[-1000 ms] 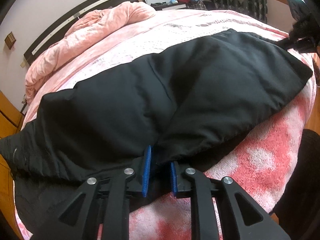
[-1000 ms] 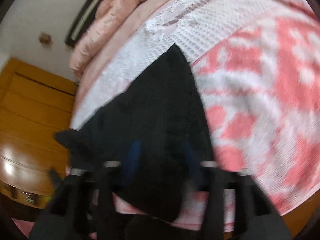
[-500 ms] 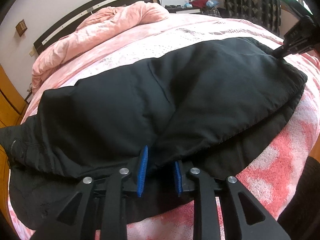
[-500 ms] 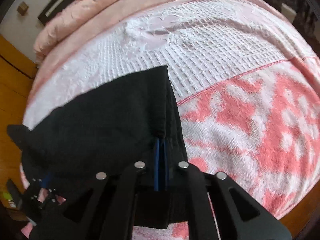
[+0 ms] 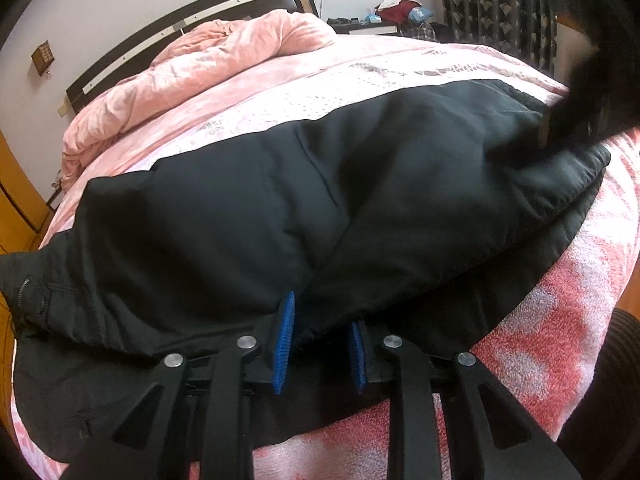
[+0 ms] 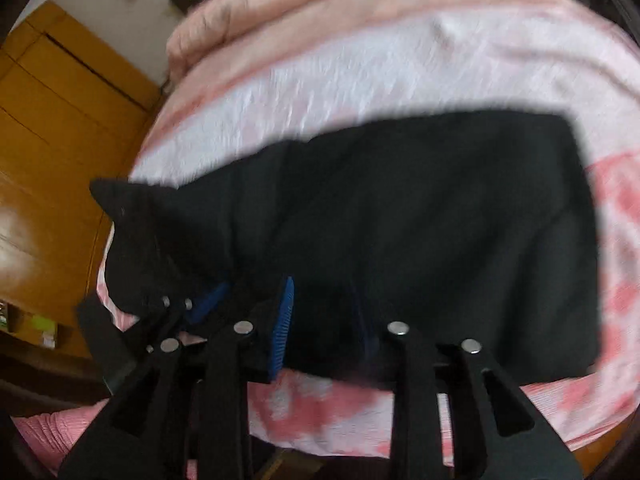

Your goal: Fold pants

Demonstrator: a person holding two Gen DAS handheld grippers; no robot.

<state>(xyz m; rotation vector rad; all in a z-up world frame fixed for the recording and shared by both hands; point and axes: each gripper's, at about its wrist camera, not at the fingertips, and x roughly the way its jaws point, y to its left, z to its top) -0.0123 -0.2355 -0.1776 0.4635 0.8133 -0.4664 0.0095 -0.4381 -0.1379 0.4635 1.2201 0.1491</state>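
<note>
On the bed (image 5: 560,344), my left claw (image 5: 320,344) and right claw (image 6: 328,320) gape around the pants' (image 5: 320,200) near edge, gripping nothing.

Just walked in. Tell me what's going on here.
A person with a handheld gripper in each hand is folding black pants on a pink bed. The pants lie doubled over, one layer on the other. The left gripper has its fingers apart around the near edge of the top layer. The right gripper is open over the pants; its view is blurred.
</note>
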